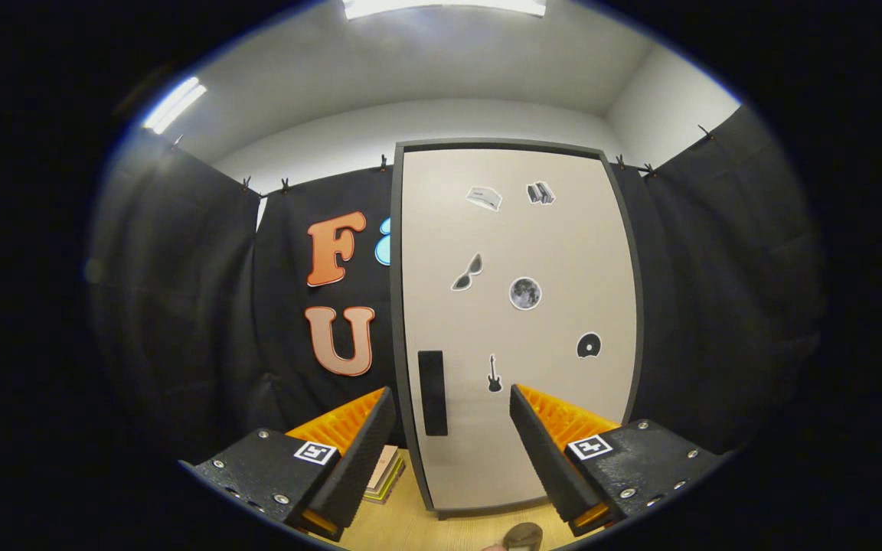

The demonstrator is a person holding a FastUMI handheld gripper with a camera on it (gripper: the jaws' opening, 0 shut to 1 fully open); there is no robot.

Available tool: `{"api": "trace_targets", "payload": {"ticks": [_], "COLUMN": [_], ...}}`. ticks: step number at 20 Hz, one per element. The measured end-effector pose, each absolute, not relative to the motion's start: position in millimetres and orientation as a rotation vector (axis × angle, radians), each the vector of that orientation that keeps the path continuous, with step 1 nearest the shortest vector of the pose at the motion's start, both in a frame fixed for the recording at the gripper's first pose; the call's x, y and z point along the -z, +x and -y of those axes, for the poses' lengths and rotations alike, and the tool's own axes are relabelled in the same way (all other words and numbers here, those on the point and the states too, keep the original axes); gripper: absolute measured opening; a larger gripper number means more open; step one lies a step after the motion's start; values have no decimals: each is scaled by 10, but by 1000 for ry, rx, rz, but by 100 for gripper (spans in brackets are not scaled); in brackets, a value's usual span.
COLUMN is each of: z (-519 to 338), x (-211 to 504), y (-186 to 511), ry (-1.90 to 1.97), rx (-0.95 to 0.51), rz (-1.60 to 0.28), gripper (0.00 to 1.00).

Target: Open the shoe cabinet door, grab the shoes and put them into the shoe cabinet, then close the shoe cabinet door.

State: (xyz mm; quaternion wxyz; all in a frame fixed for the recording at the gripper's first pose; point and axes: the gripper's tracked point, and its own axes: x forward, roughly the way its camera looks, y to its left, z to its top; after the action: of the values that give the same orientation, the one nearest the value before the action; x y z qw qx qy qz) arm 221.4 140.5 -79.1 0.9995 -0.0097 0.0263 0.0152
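Beige cabinet door (pixel 517 321) beyond parted gripper (pixel 452 405).

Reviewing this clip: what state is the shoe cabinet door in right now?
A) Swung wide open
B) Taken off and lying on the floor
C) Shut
C: the shoe cabinet door sits flush in its dark frame, while the hand-held gripper is open ahead of it, holding nothing.
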Motion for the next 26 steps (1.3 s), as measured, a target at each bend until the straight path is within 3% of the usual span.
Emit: {"api": "trace_targets", "payload": {"ticks": [10,20,26], "z": [-1643,-1770,-1710], "x": [1210,1378,1419], "y": [2916,3475,3566], "ry": [-57,-74,-59], "rx": [-56,-53,1], "rz": [-84,-88,-69], "gripper": [87,68,38]}}
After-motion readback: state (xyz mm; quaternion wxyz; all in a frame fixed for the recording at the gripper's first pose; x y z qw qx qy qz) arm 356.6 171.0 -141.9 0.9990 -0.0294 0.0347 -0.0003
